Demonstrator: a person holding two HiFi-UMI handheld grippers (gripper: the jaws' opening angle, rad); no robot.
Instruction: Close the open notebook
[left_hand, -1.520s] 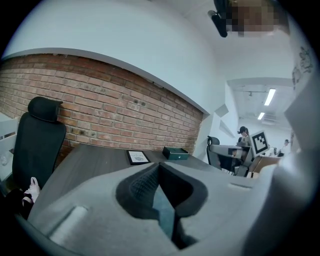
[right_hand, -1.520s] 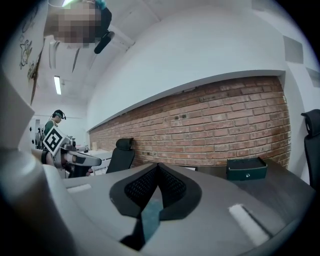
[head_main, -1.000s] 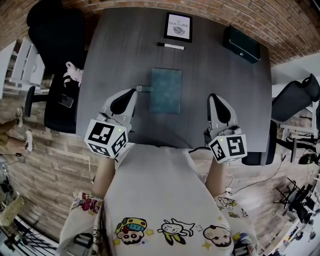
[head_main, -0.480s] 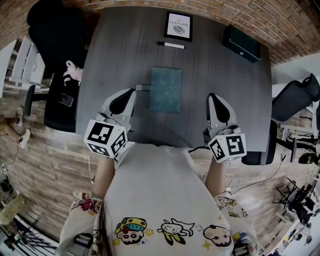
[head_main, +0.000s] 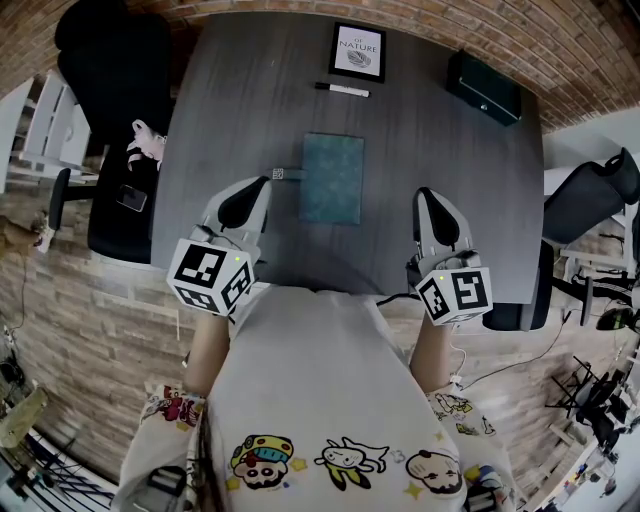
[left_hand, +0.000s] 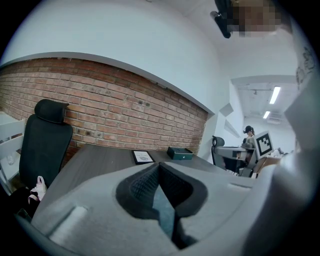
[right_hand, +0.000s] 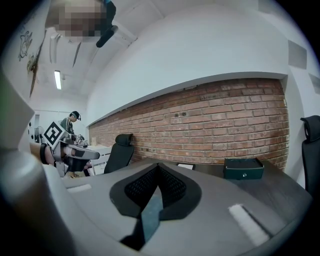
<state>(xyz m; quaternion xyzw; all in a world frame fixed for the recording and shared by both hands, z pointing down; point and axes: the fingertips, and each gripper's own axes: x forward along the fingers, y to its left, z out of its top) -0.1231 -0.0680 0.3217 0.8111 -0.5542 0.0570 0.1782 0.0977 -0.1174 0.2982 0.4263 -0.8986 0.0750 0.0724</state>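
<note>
Notebook (head_main: 332, 180) — teal cover, lying flat and shut at the middle of the table (head_main: 430, 160), unmoved since the earlier frames. Left gripper (head_main: 264, 186) and right gripper (head_main: 425, 194): fingers pressed together, nothing between them, held near the table's near edge on either side of the notebook, placed as before. Only change — a passer-by's foot (head_main: 42, 238) on the floor at left has nearly left view.

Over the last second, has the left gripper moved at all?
No. The left gripper sits in the same spot in the head view, with its tips just left of the teal notebook and the same gap to it as before.
</note>
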